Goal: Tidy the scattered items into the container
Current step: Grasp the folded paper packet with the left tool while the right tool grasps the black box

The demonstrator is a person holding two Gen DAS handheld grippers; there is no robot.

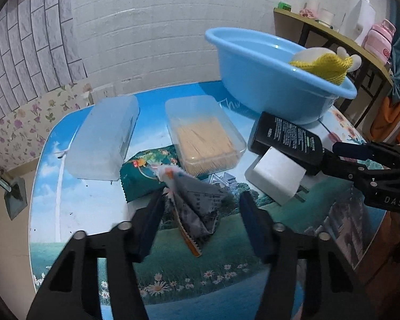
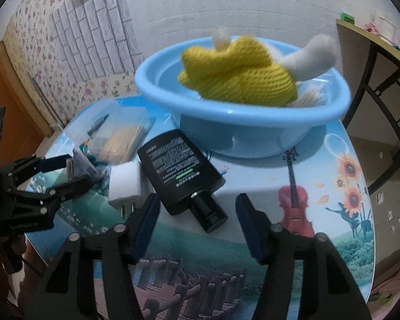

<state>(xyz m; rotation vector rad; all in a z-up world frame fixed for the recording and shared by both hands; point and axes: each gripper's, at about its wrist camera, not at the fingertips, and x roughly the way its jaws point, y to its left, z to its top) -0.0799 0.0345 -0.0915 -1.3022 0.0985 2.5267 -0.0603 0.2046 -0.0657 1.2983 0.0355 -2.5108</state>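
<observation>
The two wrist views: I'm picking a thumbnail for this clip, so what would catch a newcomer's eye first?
First the bright blue basin at the far side of the picture-printed table, with a yellow knitted plush toy in it. Next the black bottle lying flat in front of the basin, just ahead of the open right gripper. In the left view, a crumpled grey snack packet lies between the fingers of the open left gripper.
</observation>
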